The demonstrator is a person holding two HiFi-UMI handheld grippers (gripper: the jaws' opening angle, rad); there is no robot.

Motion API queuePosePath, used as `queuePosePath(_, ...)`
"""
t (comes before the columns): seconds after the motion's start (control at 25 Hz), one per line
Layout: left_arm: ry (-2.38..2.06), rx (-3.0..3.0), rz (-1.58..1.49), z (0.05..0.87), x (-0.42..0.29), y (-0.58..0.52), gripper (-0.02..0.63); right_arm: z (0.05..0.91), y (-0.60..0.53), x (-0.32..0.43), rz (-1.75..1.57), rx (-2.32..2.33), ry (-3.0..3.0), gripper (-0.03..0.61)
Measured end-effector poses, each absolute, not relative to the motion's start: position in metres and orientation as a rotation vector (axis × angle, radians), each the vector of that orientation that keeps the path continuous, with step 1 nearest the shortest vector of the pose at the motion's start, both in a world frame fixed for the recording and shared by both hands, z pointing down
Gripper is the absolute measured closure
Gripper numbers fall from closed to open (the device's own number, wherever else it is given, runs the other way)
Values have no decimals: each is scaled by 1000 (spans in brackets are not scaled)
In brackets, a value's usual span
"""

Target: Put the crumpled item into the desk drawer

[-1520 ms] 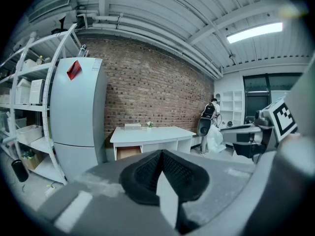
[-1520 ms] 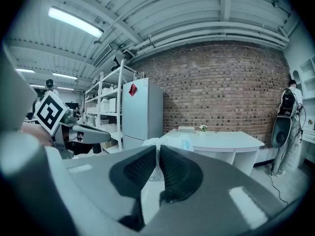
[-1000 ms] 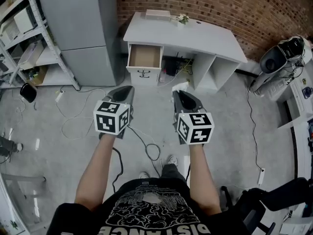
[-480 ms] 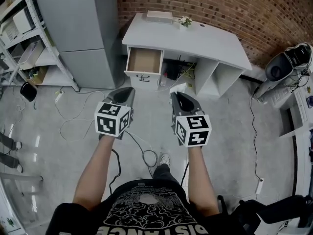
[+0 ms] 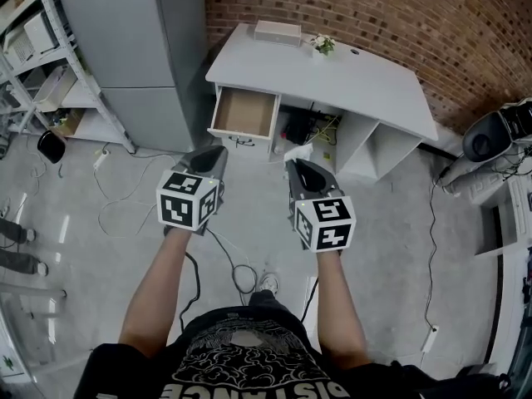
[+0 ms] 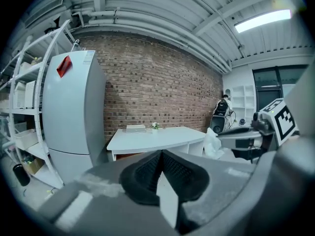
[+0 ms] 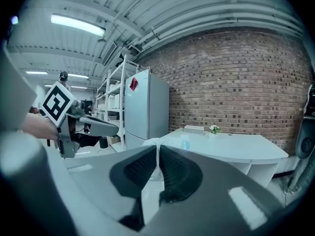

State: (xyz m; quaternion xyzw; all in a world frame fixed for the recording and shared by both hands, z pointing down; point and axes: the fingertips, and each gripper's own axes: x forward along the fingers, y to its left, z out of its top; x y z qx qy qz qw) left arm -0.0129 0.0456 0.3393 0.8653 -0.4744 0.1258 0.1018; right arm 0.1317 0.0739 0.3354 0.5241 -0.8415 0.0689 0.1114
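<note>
A crumpled white item [image 5: 298,151] sticks out of the tip of my right gripper [image 5: 297,165]. In the right gripper view the jaws are closing, and the pads press on its thin white edge [image 7: 150,143]. My left gripper [image 5: 214,151] is beside it, shut with nothing between its pads [image 6: 147,168]. The left gripper view shows the crumpled item [image 6: 212,144] at the right. Ahead stands the white desk [image 5: 357,75]. Its drawer [image 5: 244,113] at the left end is pulled open, and the brown inside looks empty. Both grippers hang over the floor short of the drawer.
A grey cabinet [image 5: 133,40] stands left of the desk, with metal shelves [image 5: 41,56] further left. Cables [image 5: 239,271] lie on the floor under my arms. A small box [image 5: 278,32] and a small plant [image 5: 323,44] sit on the desk. A speaker [image 5: 492,135] is at the right.
The desk and its open drawer have slid toward the grippers as I walk forward. Both grippers keep their pose, and the white item stays in the right one.
</note>
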Motion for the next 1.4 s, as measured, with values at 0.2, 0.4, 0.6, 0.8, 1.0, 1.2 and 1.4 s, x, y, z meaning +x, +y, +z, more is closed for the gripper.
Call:
queuePosePath(0.2,-1424,2531,386,339,1,26,611,337,48,145,214,1491,-2495,561)
queuePosePath(0.4,-1463,2494,412,342,12,7,611,342,23,160,237,1448,-2515,561)
queuePosePath(0.6,-1499,2457,420,347,22,-9,611,347,4,169,255,1392,-2538,561)
queuePosePath(0.8,-1526,2423,423,352,28,-18,611,349,-9,179,274,1370,-2556,560)
queuePosePath(1.0,-1553,2400,426,353,35,-23,611,353,-17,185,286,1335,-2574,560)
queuePosePath(1.2,-1584,2373,437,354,31,-24,611,356,-23,185,293,1307,-2589,560)
queuePosePath(1.4,-1615,2356,453,354,25,-24,611,358,-29,181,296,1278,-2610,560)
